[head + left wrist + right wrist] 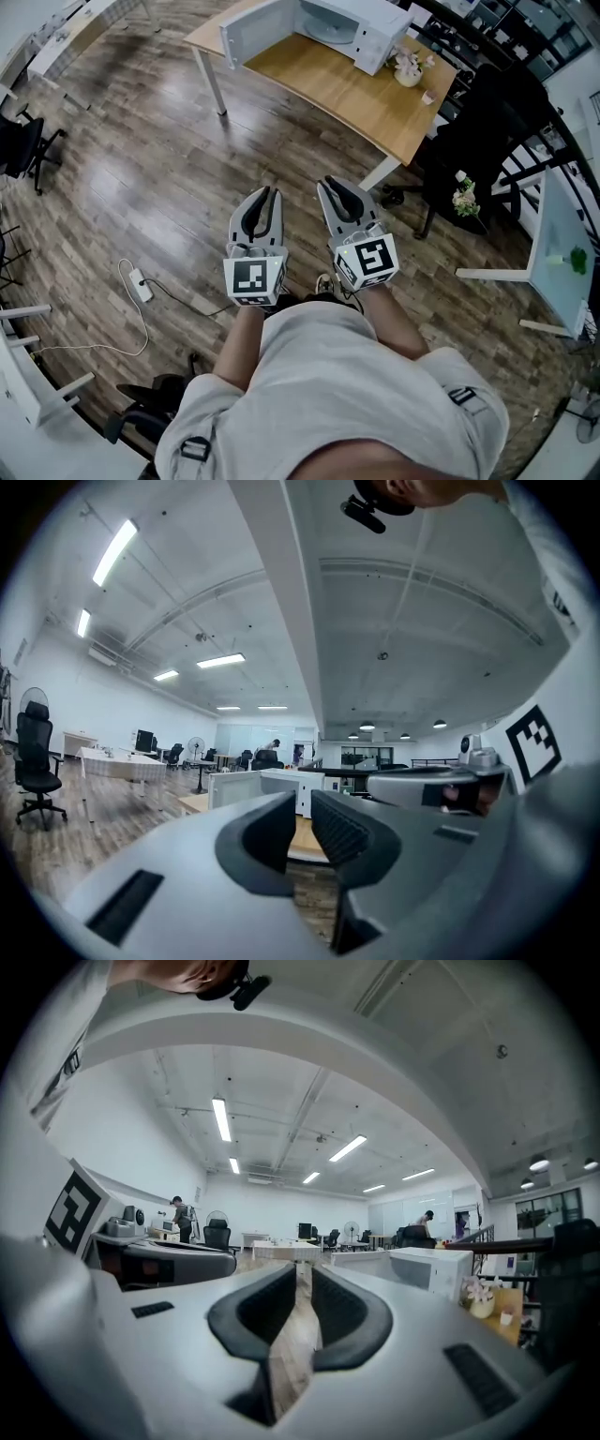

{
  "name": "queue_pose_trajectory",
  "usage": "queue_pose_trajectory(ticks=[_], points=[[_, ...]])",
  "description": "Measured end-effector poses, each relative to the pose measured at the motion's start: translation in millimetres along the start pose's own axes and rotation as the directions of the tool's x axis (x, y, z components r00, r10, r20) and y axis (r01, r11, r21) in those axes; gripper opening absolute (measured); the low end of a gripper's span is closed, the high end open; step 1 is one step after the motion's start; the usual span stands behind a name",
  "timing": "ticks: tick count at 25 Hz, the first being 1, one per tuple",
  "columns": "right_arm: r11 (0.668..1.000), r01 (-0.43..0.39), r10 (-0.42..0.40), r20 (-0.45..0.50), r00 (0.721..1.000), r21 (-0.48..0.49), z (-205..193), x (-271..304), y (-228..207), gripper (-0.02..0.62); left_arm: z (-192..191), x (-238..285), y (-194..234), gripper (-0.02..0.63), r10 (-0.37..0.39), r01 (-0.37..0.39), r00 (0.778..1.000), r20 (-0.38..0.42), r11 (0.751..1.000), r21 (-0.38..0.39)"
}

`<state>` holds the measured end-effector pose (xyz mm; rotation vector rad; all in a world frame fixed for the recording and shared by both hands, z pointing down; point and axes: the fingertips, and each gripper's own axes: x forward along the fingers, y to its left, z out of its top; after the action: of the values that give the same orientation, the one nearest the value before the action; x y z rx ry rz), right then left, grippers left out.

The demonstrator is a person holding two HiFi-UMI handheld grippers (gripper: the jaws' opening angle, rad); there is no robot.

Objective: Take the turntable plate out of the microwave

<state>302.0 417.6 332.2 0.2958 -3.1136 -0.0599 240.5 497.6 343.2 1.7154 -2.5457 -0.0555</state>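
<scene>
Head view shows the left tool (271, 193) and right tool (330, 183) level above the floor (131, 178), well apart from the counter (375, 108); each has a narrow, empty gap. The plate (328, 34) lies inside the microwave (373, 21), door (253, 33) open.

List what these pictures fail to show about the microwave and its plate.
- Turntable plate: head view, far and small, its rear under the top of the microwave; how it is seated is unreadable.
- Microwave cavity: left gripper view, blocked by the jaws of the left gripper.
- Plate: right gripper view, too small to pick out.
</scene>
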Motion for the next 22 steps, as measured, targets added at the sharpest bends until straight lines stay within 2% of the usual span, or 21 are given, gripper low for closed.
queue_pose_trajectory(ticks=[6,12,17,22], points=[[0.999,0.027,-0.026,-0.024,0.999,0.019,-13,8,10,0.060,-10,-5,25,0.058,0.000,0.000,1.000,-0.021,1.000,-0.021],[0.999,0.019,-0.017,-0.056,0.998,0.039,-30,30,6,0.063,-20,11,39,0.057,0.001,-0.002,0.999,-0.038,0.999,-0.034],[0.997,0.019,-0.015,-0.053,0.998,0.073,-42,76,-29,0.063,-25,55,62,0.052,0.025,-0.027,0.998,-0.058,0.999,-0.024],[0.996,0.005,-0.002,-0.027,1.000,0.088,-43,128,-69,0.063,-21,120,82,0.052,0.016,-0.016,0.998,-0.064,1.000,-0.003]])
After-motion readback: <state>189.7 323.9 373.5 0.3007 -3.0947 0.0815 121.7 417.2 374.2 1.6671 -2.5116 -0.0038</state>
